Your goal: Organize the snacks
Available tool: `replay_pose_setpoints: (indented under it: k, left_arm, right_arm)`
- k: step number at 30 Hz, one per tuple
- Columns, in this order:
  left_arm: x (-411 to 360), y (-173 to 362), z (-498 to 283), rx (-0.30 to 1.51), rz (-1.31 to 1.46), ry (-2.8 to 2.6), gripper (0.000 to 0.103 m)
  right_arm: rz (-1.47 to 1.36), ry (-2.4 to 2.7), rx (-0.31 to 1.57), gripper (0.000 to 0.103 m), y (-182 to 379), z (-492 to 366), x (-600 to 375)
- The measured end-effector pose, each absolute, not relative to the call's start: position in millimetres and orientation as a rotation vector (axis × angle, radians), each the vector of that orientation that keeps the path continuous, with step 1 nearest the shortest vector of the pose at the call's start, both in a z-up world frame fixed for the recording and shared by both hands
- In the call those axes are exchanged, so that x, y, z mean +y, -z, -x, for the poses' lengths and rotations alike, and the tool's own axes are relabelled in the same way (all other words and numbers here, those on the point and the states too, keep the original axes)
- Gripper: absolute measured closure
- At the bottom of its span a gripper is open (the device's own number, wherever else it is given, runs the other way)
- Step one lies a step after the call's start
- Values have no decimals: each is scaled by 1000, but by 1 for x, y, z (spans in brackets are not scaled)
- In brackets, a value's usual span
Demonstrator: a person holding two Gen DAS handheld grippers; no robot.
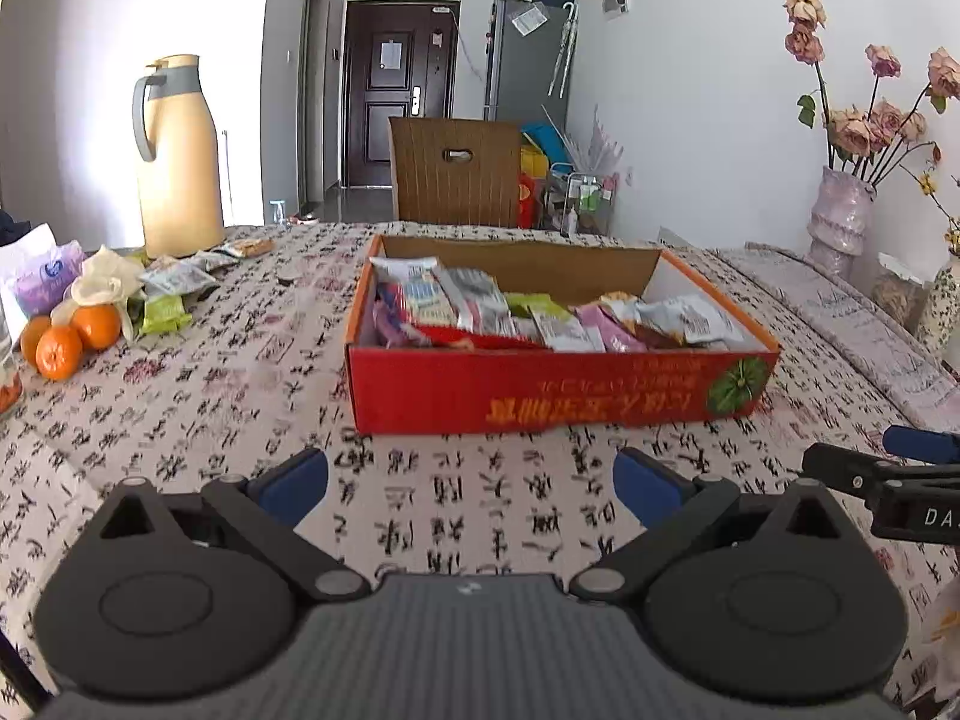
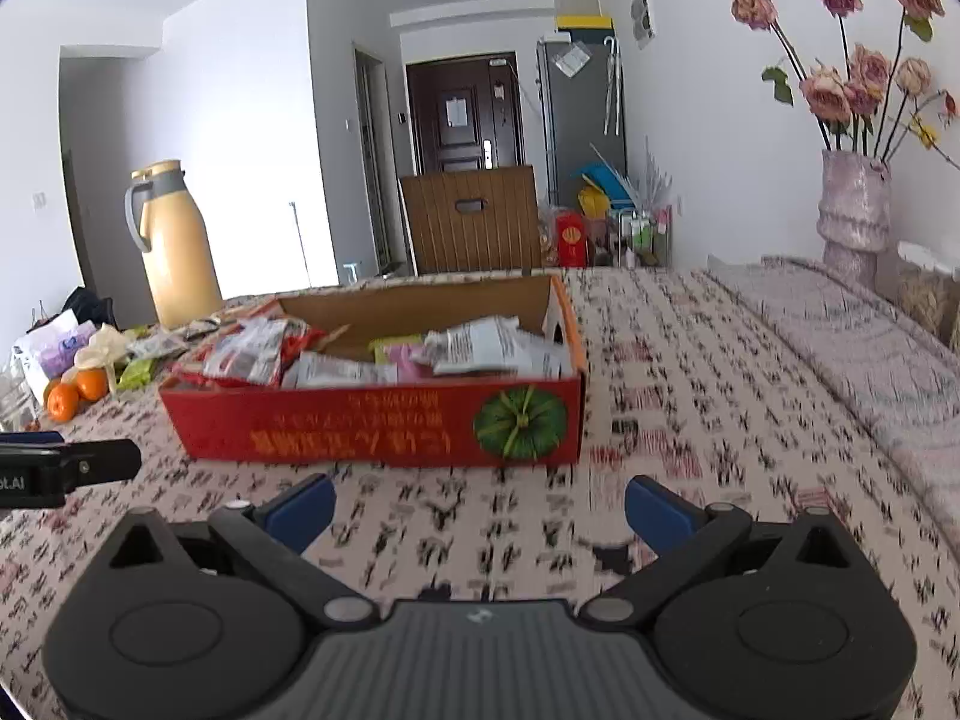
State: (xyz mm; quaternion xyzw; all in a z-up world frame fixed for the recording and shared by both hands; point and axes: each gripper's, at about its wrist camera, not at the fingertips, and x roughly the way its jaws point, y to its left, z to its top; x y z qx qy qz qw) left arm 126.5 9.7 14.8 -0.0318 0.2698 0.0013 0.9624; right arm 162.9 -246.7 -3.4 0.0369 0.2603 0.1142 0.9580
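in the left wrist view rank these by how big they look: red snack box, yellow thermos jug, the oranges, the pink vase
1. red snack box, largest
2. yellow thermos jug
3. pink vase, partly behind the table edge, so unsure
4. oranges, each one smallest, though nearer the camera than the jug

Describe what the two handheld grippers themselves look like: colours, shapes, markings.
Both are alike. The left gripper has a dark grey ribbed body with a small pale logo, two round black discs at its sides, black linkage arms with silver pivot pins, and blue pads on its fingers. The right gripper matches it; seen from the side in the left wrist view, it carries white lettering. No cables, hands or sleeves show.
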Motion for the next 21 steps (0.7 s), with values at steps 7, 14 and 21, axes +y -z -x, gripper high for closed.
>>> replay_pose_setpoints:
  k: [7, 14, 21]
  left_arm:
    - [9, -8, -117, 563, 70, 6, 0]
    - [9, -5, -112, 569, 74, 8, 0]
    - [9, -5, -108, 566, 74, 11, 0]
  right_arm:
    - [-82, -222, 545, 0, 9, -152, -247]
    - [-78, -222, 553, 0, 11, -148, -246]
    - [-75, -224, 555, 0, 11, -145, -245]
